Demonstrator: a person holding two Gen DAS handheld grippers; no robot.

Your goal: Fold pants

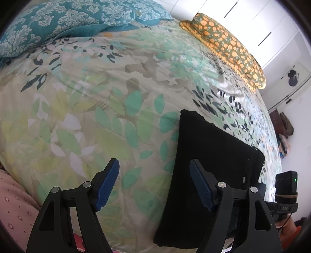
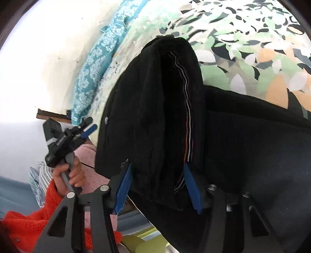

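Observation:
The black pants (image 1: 210, 159) lie folded on the floral bedspread (image 1: 97, 101), at the lower right of the left wrist view. My left gripper (image 1: 154, 184) hovers open and empty over the cover, its right finger (image 1: 200, 186) over the pants' left edge. In the right wrist view a thick fold of the pants (image 2: 155, 116), with a striped inner seam, fills the gap of my right gripper (image 2: 157, 189). Both blue pads (image 2: 123, 190) press on the fabric. A hand in a red sleeve holds the left gripper (image 2: 85, 129) further left.
A teal patterned pillow (image 1: 58, 21) lies at the bed's far left, and an orange pumpkin-print cushion (image 1: 229, 46) at the far right edge. Pink dotted cloth (image 1: 13, 206) sits at the near left. White cupboards (image 1: 252, 17) stand behind the bed.

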